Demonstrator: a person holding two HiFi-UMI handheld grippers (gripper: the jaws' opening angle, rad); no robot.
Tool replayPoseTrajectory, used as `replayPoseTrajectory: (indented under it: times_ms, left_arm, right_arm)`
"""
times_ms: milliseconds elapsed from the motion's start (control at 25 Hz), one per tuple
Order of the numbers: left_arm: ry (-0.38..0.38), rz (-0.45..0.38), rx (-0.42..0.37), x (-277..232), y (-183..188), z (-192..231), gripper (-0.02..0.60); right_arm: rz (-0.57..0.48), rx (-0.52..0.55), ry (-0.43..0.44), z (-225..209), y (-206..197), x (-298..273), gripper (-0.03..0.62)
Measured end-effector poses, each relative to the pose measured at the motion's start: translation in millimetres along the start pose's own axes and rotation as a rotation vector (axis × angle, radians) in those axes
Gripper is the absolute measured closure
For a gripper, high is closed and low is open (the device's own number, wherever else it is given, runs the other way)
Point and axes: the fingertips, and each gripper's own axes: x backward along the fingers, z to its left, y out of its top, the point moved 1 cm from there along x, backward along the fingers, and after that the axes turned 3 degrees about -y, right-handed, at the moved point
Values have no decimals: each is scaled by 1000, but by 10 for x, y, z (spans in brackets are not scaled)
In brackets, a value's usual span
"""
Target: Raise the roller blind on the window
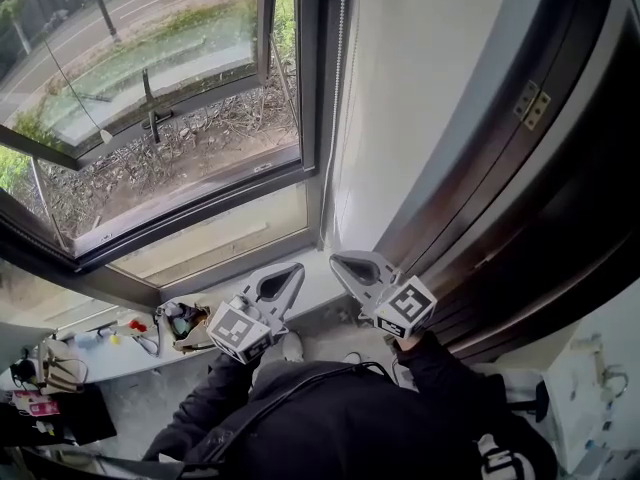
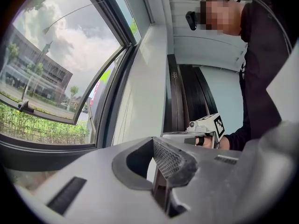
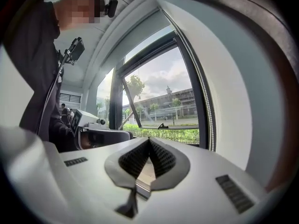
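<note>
window [image 1: 200, 203]: it fills the upper left of the head view, with one sash [image 1: 150, 118] tilted outward; the glass is bare wherever we see it
roller blind: we find no fabric of it over the glass in any view, so we take it that the roll sits above what the pictures show; only its bead chain [image 1: 336, 88] shows, hanging down the right edge of the frame, just beside the white wall [image 1: 420, 88]
progress: with the glass uncovered, we judge the blind to be mostly or fully up already, though its lower edge is out of sight, so we cannot confirm the end; neither tool has the chain, so any lift left to do calls for a fresh grasp on it
table [image 1: 105, 360]: a pale surface at the lower left of the head view, well apart from the chain
left hand-held gripper [image 1: 296, 267]: held level near the window's lower right corner, clenched on nothing, its pads pressed together
right hand-held gripper [image 1: 336, 260]: just beside the left one, likewise clenched and empty; in its own view the chain hangs off to the right, apart from the jaws
containers: we make out none for certain; small things [image 1: 180, 320] lie on the table, too small for us to say what holds what
</note>
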Motion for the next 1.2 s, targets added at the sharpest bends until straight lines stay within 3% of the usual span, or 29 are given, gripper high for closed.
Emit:
replayPoseTrajectory:
  times_ms: [760, 1200]
  left_arm:
    - [37, -11, -5, 32, 66, 63, 575]
    - [5, -11, 3, 38, 25, -12, 575]
  right_arm:
    - [-58, 17, 3, 99, 119, -45, 589]
    - [-52, 33, 15, 155, 116, -51, 589]
